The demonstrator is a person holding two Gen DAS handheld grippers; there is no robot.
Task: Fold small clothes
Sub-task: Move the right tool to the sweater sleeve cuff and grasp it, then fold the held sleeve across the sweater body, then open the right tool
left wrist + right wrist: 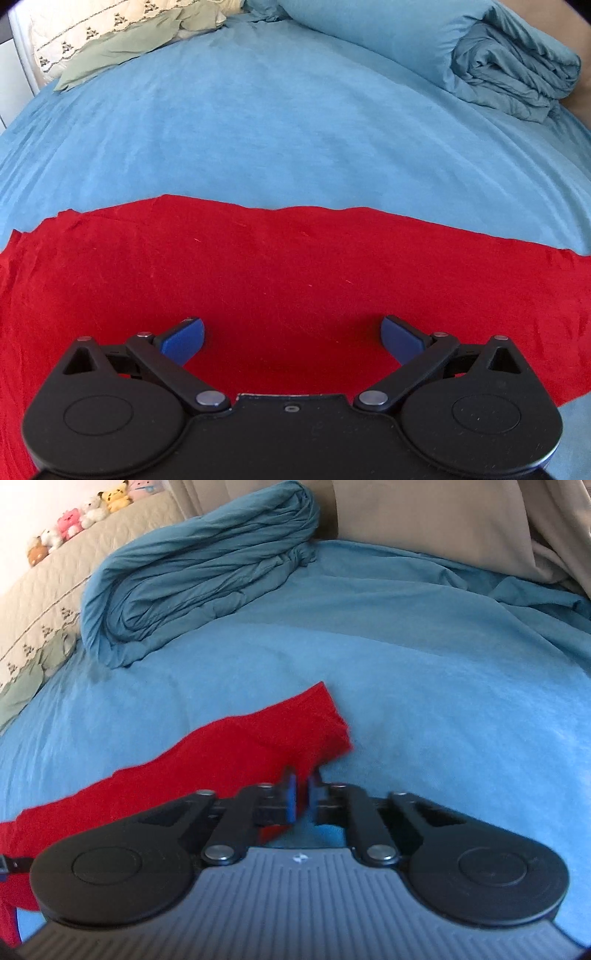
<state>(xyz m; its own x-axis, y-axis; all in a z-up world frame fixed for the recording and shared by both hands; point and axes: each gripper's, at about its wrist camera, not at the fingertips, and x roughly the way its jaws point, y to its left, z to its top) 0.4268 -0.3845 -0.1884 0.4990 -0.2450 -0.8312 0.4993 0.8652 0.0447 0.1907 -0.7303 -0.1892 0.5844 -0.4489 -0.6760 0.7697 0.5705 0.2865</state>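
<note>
While the left gripper (291,338) is hovering with its blue fingers (183,339) spread wide and holding nothing, the red cloth (280,266) is lying flat under it on the blue bed sheet (280,129). The right gripper (302,799) is pinching nearly closed at the cloth's edge (258,738); the picture is too blurry to tell if it is gripping. Farther back, a rolled blue blanket (199,576) is sitting, and stuffed toys (85,513) are lining a ledge.

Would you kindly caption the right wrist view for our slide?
Right tool, nearly shut, at the edge of a red garment on the blue bedsheet.
</note>
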